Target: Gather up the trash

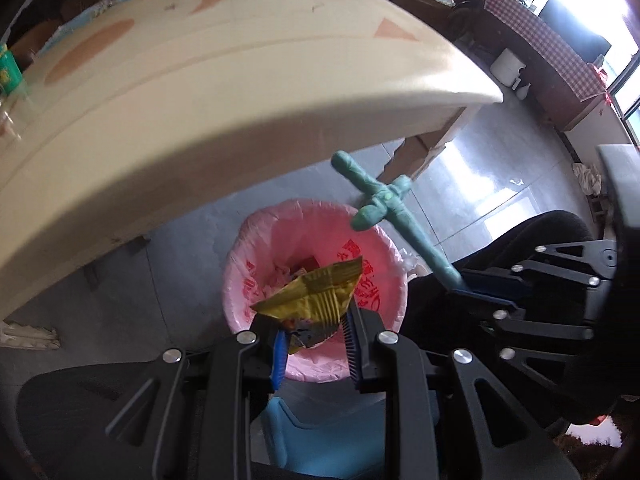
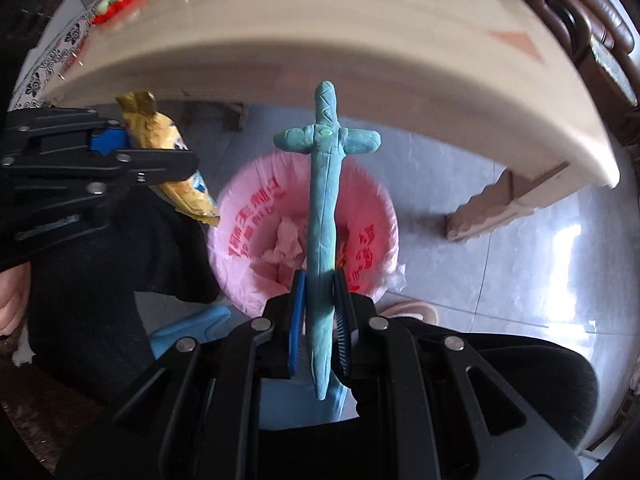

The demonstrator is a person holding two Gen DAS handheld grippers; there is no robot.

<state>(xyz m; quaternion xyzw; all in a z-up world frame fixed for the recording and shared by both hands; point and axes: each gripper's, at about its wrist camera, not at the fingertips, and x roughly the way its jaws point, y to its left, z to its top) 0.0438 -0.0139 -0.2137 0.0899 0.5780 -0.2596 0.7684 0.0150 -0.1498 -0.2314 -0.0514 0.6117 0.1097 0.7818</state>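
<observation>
**A:** So what's each hand got?

**B:** Left gripper (image 1: 316, 330) has its fingers (image 1: 280, 356) clamped on a crumpled yellow wrapper (image 1: 316, 296). The blue pads pinch its lower end and the rest fans out above them. Right gripper (image 2: 320, 300) is clenched tight on a teal clay sword (image 2: 324, 216), grabbing the blade partway along, so the crossguard and handle stick out past the fingertips and the pointed end runs back between the fingers (image 2: 298, 320).

**A:** Where's the bin in all this?

**B:** On the grey tile floor (image 1: 472, 200), just in front of the bench (image 1: 200, 100), partly tucked under its edge. It's a round bin (image 1: 240, 280) with a pink liner with red print. Some crumpled tissue (image 2: 286, 246) and other scraps are already in the bottom.

**A:** And the trash is over it?

**B:** Pretty much. Both grippers point steeply down. From the left camera the wrapper sits right over the bin's mouth. From the right camera the sword lines up over the bin too, with the handle reaching toward the bench edge. Nothing's touching the liner as far as I can tell.

**A:** Grippers close together?

**B:** Side by side, near but apart. The person's dark trousers (image 2: 112, 280) show between them, and there's something light blue (image 1: 320, 440) right below the fingers.
</observation>
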